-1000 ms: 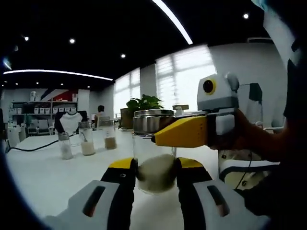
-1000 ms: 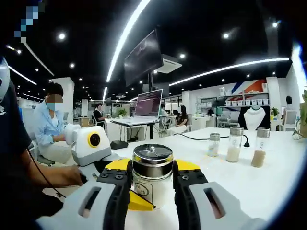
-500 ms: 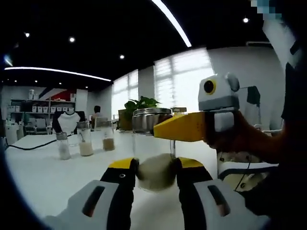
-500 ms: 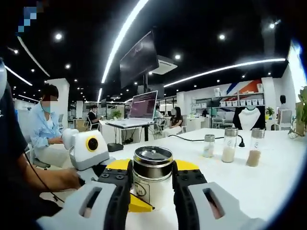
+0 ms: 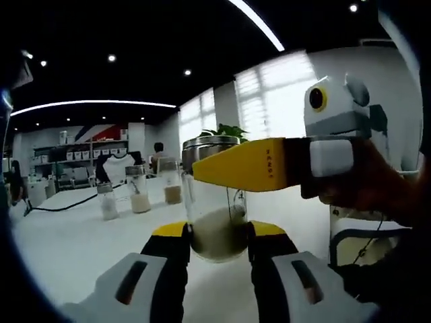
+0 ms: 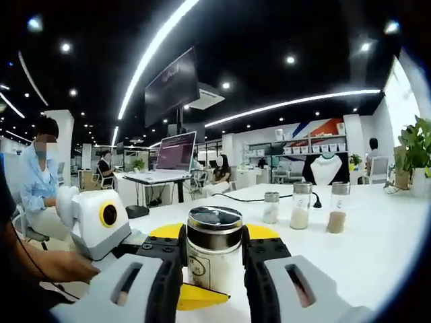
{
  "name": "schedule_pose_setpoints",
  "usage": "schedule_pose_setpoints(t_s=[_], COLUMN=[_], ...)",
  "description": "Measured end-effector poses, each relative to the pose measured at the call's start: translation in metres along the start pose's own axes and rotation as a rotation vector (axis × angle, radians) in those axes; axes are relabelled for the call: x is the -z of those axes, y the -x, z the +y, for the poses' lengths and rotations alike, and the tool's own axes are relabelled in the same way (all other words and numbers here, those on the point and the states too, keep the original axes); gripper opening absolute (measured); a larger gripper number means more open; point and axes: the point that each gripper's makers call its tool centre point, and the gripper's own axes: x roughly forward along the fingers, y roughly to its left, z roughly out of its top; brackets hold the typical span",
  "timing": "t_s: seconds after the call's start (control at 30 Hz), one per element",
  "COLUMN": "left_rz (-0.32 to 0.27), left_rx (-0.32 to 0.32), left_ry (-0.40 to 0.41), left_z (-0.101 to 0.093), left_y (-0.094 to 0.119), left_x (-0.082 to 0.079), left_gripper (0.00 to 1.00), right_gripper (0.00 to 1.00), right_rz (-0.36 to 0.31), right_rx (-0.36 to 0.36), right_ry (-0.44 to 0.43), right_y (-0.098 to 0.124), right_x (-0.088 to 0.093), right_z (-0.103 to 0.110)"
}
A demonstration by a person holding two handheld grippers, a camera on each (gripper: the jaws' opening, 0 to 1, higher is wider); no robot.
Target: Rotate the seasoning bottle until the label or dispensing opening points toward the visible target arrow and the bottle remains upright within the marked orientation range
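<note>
Seasoning bottle: upright over the worktop, lower glass clamped by left tool, lidded neck clamped by right tool, likely bracing for rotation. Beyond: three spare jars.

Clear glass seasoning bottle with a shiny metal lid, standing upright on a white table. Partly filled with pale, beige-grey powder settled in the lower part. White label with small dark print on the side seen in the right gripper view. Body pinched on both sides between black gripper pads.
</note>
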Motion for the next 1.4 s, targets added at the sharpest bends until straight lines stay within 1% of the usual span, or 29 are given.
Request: schedule_pose_setpoints(t_s=[0.07, 0.17, 0.2, 0.23, 0.3, 0.37, 0.43, 0.53, 0.6, 0.63, 0.67, 0.7, 0.83, 1.0, 1.07, 1.1, 1.17, 1.2, 1.27, 1.33, 1.4], left_rz=[-0.001, -0.001, 0.001, 0.005, 0.005, 0.003, 0.001, 0.003, 0.005, 0.012, 0.009, 0.008, 0.013, 0.023, 0.026, 0.024, 0.024, 0.026, 0.031, 0.043, 0.052], left_rx=[0.013, 0.055, 0.066, 0.090, 0.110, 0.125, 0.140, 0.160, 0.167, 0.172, 0.170, 0.166, 0.156, 0.127, 0.120, 0.104, 0.085, 0.069, 0.052, 0.023, 0.008], left_ry=[-0.003, 0.029, 0.024, 0.011, -0.002, 0.003, 0.008, 0.020, 0.016, 0.017, 0.017, 0.022, 0.022, 0.042, 0.036, 0.030, 0.033, 0.047, 0.063, 0.053, 0.040], left_z=[0.001, -0.001, -0.003, -0.007, -0.011, -0.012, -0.013, -0.015, -0.016, -0.016, -0.015, -0.015, -0.012, -0.006, -0.004, -0.002, 0.002, 0.005, 0.010, 0.016, 0.020], left_y=[0.003, 0.005, 0.006, 0.006, 0.006, 0.006, 0.008, 0.010, 0.011, 0.011, 0.011, 0.010, 0.010, 0.008, 0.008, 0.008, 0.008, 0.008, 0.008, 0.009, 0.010], left_x=[0.000, 0.001, 0.001, 0.002, 0.003, 0.003, 0.003, 0.002, 0.003, 0.004, 0.004, 0.004, 0.005, 0.007, 0.008, 0.008, 0.007, 0.007, 0.008, 0.011, 0.012], left_gripper=[0.35, 0.35, 0.35, 0.35, 0.35, 0.35, 0.35, 0.35, 0.35, 0.35, 0.35, 0.35, 0.35, 0.36, 0.36, 0.37, 0.41, 0.43, 0.49, 0.54, 0.58], right_gripper=[0.31, 0.31, 0.31, 0.31, 0.31, 0.31, 0.31, 0.31, 0.30, 0.30, 0.30, 0.30, 0.29, 0.29, 0.28, 0.28, 0.28, 0.28, 0.28, 0.28, 0.28], right_rz=[0.003, 0.007, 0.015, 0.030, 0.035, 0.032, 0.042, 0.049, 0.053, 0.043, 0.055, 0.055, 0.072, 0.070, 0.071, 0.063, 0.055, 0.052, 0.044, 0.047, 0.051], right_rx=[-0.036, -0.101, -0.122, -0.133, -0.149, -0.162, -0.172, -0.183, -0.195, -0.201, -0.208, -0.205, -0.190, -0.179, -0.175, -0.172, -0.172, -0.174, -0.174, -0.169, -0.163], right_ry=[-0.013, -0.023, -0.020, -0.028, -0.048, -0.079, -0.073, -0.090, -0.081, -0.084, -0.109, -0.109, -0.077, -0.055, -0.067, -0.071, -0.079, -0.079, -0.076, -0.059, -0.043], right_y=[0.001, 0.002, 0.003, 0.005, 0.006, 0.007, 0.009, 0.008, 0.009, 0.008, 0.005, 0.004, 0.001, -0.006, -0.007, -0.008, -0.009, -0.010, -0.014, -0.019, -0.024], right_x=[0.000, -0.001, 0.000, 0.001, 0.001, 0.000, 0.000, -0.001, -0.001, -0.005, -0.004, -0.004, -0.002, 0.000, 0.000, 0.000, -0.002, -0.002, -0.004, -0.003, -0.002], right_z=[0.002, 0.007, 0.009, 0.009, 0.009, 0.009, 0.009, 0.011, 0.014, 0.013, 0.014, 0.014, 0.017, 0.016, 0.014, 0.013, 0.013, 0.012, 0.012, 0.011, 0.010])
